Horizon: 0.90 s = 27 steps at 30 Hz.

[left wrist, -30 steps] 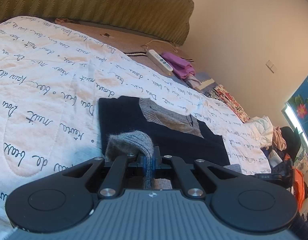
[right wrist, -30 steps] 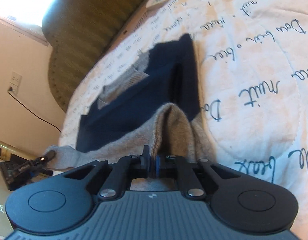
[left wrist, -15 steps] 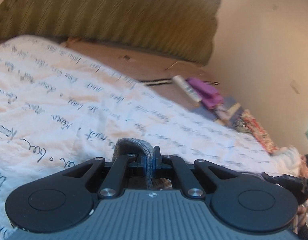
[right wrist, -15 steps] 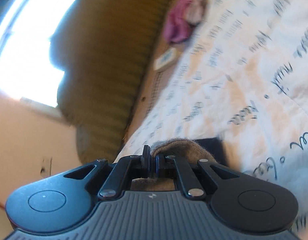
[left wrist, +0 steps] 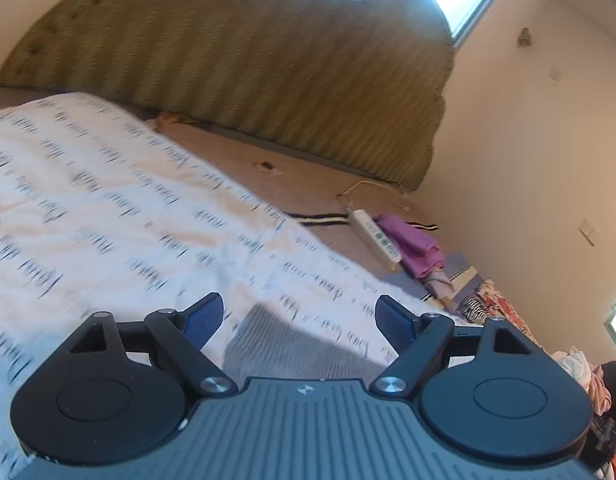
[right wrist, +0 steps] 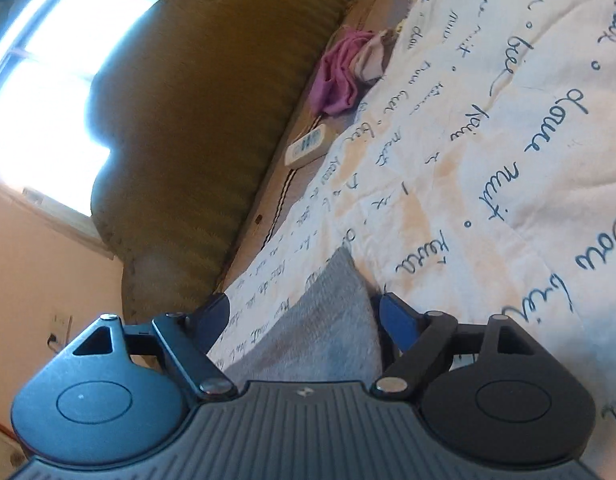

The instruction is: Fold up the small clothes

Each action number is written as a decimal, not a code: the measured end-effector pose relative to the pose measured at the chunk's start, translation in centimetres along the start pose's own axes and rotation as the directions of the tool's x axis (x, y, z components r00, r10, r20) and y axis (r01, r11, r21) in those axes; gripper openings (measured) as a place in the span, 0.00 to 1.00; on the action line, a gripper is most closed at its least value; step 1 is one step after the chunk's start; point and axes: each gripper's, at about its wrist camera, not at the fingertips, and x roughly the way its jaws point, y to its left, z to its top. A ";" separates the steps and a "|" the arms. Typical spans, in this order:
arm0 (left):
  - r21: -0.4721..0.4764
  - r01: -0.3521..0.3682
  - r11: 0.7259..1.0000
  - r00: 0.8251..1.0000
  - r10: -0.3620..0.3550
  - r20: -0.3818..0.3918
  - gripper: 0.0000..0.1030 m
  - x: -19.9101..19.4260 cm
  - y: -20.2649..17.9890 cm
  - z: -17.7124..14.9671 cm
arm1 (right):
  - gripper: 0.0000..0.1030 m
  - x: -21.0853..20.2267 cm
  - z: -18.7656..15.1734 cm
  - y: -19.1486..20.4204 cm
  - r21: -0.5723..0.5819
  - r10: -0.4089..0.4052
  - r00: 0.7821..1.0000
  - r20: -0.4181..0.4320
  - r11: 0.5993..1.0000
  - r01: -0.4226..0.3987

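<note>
A grey knit garment (left wrist: 291, 348) lies flat on the white quilt with blue script (left wrist: 107, 220); only its grey top layer shows, just under each gripper. My left gripper (left wrist: 297, 316) is open and empty, its blue pads spread above the garment's edge. In the right wrist view the same grey garment (right wrist: 328, 328) lies between the spread jaws of my right gripper (right wrist: 303, 316), which is open and holds nothing. The navy part of the garment is hidden.
A green padded headboard (left wrist: 267, 68) stands behind the bed. A white remote (left wrist: 374, 236) and a purple cloth (left wrist: 416, 244) lie near the mattress edge, also in the right wrist view (right wrist: 308, 146). A pile of clothes (left wrist: 580, 368) lies at the right.
Both grippers held grey cloth, carried it forward over the garment, and have now opened and let it go. The grey layer now lies flat on the quilt.
</note>
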 end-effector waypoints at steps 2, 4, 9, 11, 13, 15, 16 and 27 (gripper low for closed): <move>-0.003 -0.037 0.999 0.999 0.037 -0.009 0.81 -2.5 0.9 -2.4 | 0.81 -3.3 -2.2 1.1 -0.078 0.006 1.000 -0.001 0.997 -0.006; -0.040 -0.062 0.997 0.998 0.061 -0.033 0.81 -5.3 2.1 -5.5 | 0.80 -6.4 -4.8 1.4 -0.139 -0.030 1.000 -0.005 0.990 0.029; -0.277 -0.063 0.959 0.995 0.038 -0.094 0.81 -10.8 5.3 -12.3 | 0.81 -12.3 -11.3 -1.4 -0.047 -0.108 0.992 -0.065 0.993 0.105; -0.333 -0.041 0.942 0.993 0.003 -0.114 0.81 -11.4 5.4 -14.2 | 0.80 -13.1 -13.2 -2.4 0.016 -0.082 0.993 -0.080 0.996 0.083; -0.316 -0.031 0.948 0.995 -0.002 -0.104 0.81 -11.2 4.5 -15.3 | 0.80 -12.9 -14.2 -2.5 0.010 -0.078 0.994 -0.072 0.997 0.079; -0.312 -0.005 0.950 0.996 -0.023 -0.084 0.85 -10.5 3.6 -15.6 | 0.80 -11.9 -14.4 -2.0 -0.001 -0.080 0.995 -0.055 0.997 0.080; -0.323 0.000 0.947 0.997 -0.027 -0.077 0.85 -10.0 3.4 -15.7 | 0.81 -11.2 -14.4 -1.8 -0.001 -0.076 0.996 -0.043 0.997 0.076; -0.466 -0.060 0.883 0.992 0.001 -0.125 0.21 -5.6 3.5 -15.6 | 0.17 -3.1 -13.5 -0.3 0.063 -0.121 0.993 -0.012 0.991 0.121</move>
